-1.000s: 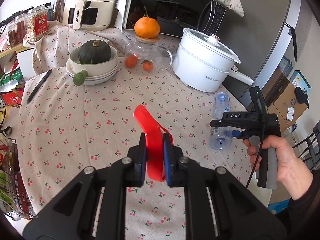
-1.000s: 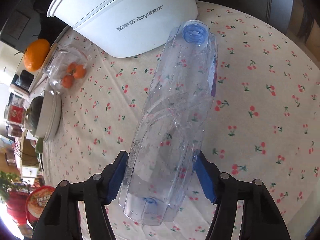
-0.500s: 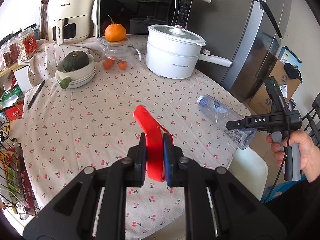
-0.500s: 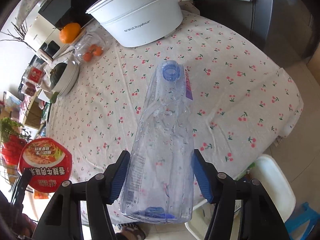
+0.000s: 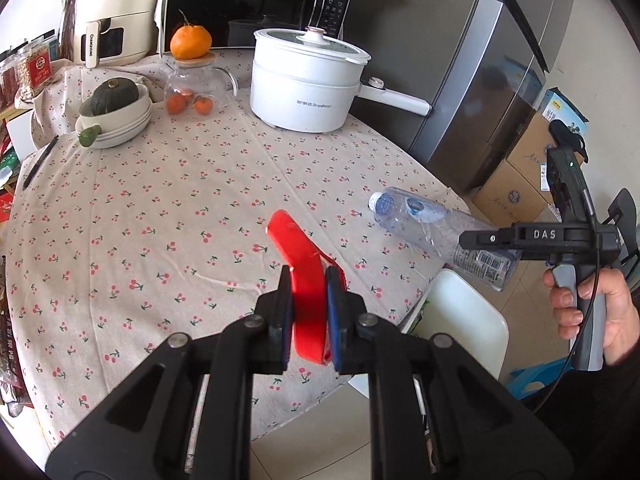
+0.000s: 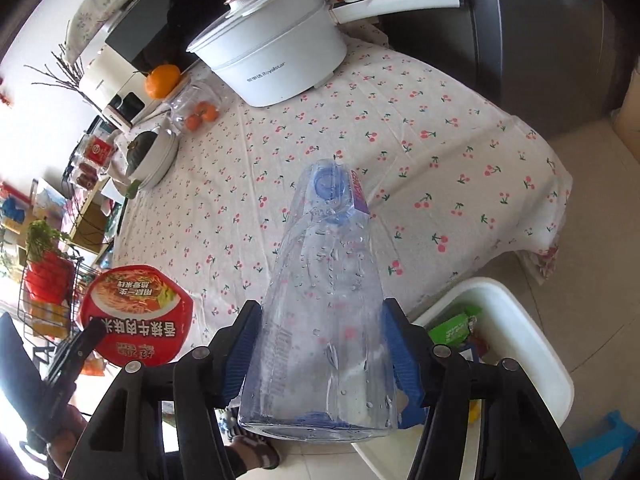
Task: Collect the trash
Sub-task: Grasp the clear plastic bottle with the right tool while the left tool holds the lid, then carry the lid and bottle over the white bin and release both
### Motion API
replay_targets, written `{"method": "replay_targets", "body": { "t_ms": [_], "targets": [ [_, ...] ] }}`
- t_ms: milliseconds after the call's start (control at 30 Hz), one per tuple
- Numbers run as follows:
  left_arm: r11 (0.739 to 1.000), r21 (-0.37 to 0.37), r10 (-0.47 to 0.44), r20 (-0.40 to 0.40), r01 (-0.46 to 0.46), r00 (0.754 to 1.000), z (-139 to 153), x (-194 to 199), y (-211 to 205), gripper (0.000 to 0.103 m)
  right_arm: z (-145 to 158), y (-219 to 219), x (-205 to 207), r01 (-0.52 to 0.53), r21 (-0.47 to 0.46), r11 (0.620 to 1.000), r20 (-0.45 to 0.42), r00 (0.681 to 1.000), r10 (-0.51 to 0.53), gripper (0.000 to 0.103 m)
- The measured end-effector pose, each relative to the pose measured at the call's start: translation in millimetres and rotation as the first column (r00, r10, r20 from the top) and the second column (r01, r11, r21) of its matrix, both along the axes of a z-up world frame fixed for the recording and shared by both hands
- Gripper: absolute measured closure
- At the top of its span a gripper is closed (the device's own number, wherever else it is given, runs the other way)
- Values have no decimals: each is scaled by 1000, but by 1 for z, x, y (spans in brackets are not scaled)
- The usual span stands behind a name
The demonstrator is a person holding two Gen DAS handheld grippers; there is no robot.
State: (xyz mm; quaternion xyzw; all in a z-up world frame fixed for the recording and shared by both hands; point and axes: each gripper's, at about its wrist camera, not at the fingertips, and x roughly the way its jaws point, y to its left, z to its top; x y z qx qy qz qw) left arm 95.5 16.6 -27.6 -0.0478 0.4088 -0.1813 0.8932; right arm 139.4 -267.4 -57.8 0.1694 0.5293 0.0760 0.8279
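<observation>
Clear plastic, nearest in right wrist view: empty water bottle (image 6: 320,300) clamped by its base end between the blue pads of the right gripper (image 6: 322,344), blue cap pointing away toward the table; jaws set wide around the crumpled body.
Red, nearest in left wrist view: instant-noodle lid (image 5: 308,280) held edge-on in the left gripper (image 5: 308,308); jaws narrow, pressed onto the thin disc.
Same lid from the right wrist view: printed face of noodles visible (image 6: 136,316), held off the near edge of the table.
Just below and beyond the bottle: white bin (image 6: 512,320) on the floor beside the table, green wrapper (image 6: 454,328) already inside.
Middle distance: round table under a cherry-print cloth (image 5: 160,208), bare of trash where visible.
Far side: white electric pot (image 5: 308,84), glass jar of small oranges (image 5: 192,88), stacked bowls holding a dark squash (image 5: 116,114), microwave and air fryer behind.
Judged stage: both trash items lifted, drop into the bin not yet made.
Risk, bottle: thin wet walls may buckle or slide between the pads; long body hanging past the rim could land on the floor if released off-centre.
Risk, lid: light flat disc likely to flutter sideways or cling to a pad on release.
Risk, crowding: both grippers over one bin opening may collide.
</observation>
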Motion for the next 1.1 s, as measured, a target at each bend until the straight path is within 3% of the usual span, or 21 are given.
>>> {"method": "replay_targets", "body": {
  "t_ms": [300, 500, 667, 867, 900, 967, 1000, 1033, 1100],
  "targets": [
    [993, -3, -120, 5, 120, 993, -2, -10, -44, 87, 48, -26, -29, 6, -12, 1000, 161, 987, -4, 44],
    [975, -18, -223, -13, 223, 975, -7, -15, -86, 87, 50, -55, -56, 37, -36, 999, 144, 989, -31, 44],
    [935, -15, -354, -37, 354, 934, -16, -26, -130, 87, 67, -81, -91, 67, -47, 997, 180, 982, -57, 44],
    [877, 4, -479, -87, 481, 874, -52, -35, -174, 87, 72, -106, -121, 104, -73, 992, 170, 981, -90, 44],
    [864, 16, -499, -93, 503, 861, -59, -35, -181, 85, 70, -109, -124, 106, -75, 992, 163, 982, -93, 44],
    [851, 58, -512, -126, 521, 850, -73, -34, -191, 69, 66, -114, -127, 112, -79, 991, 147, 984, -99, 44],
    [852, 83, -503, -143, 517, 852, -78, -33, -194, 54, 63, -115, -128, 115, -86, 990, 137, 985, -103, 44],
    [854, 99, -493, -153, 510, 856, -82, -34, -196, 46, 60, -117, -129, 118, -96, 988, 128, 986, -105, 44],
    [859, 93, -485, -170, 504, 858, -81, -34, -195, 45, 53, -119, -131, 117, -113, 987, 106, 989, -106, 44]
  ]
}}
